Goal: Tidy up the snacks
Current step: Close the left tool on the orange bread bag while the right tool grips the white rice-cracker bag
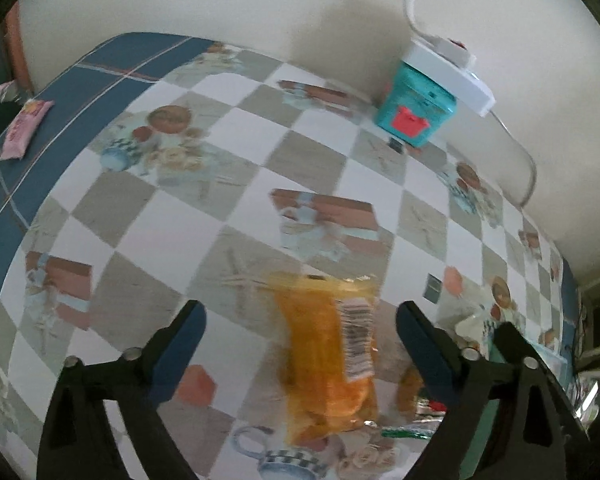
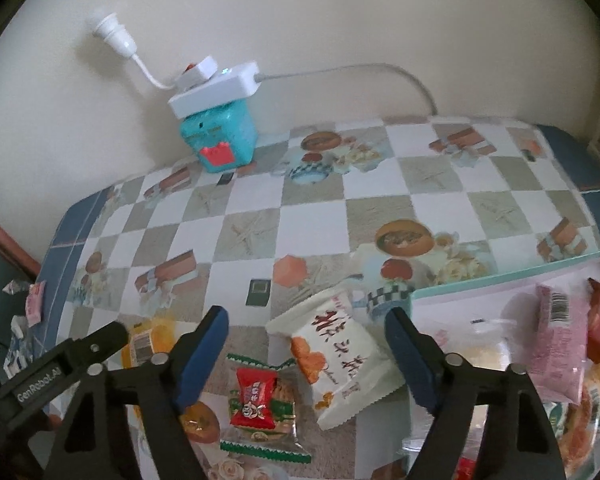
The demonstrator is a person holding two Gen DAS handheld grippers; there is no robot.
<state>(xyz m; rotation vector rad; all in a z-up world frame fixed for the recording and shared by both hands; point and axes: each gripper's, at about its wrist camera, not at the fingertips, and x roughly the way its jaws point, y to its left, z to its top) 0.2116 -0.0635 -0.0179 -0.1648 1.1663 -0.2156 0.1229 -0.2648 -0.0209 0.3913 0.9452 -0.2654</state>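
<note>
An orange snack packet (image 1: 328, 360) with a barcode label lies on the checked tablecloth (image 1: 236, 128). My left gripper (image 1: 302, 308) hangs over it, jaws open on either side, pads clear of it. In the right wrist view a white packet with red characters (image 2: 336, 356) lies between the open jaws of my right gripper (image 2: 308, 314), close to the right pad but not pressed. A red-and-green candy packet (image 2: 256, 396) and a brown wrapped sweet (image 2: 200, 424) lie just left of it. The orange packet (image 2: 148, 340) shows at far left.
A teal-rimmed tray (image 2: 500, 276) at the right holds several snacks. A teal box (image 2: 220, 140) with a white power strip (image 2: 216, 88) on top stands against the back wall. Pink packets (image 1: 20, 132) lie at the table's left edge.
</note>
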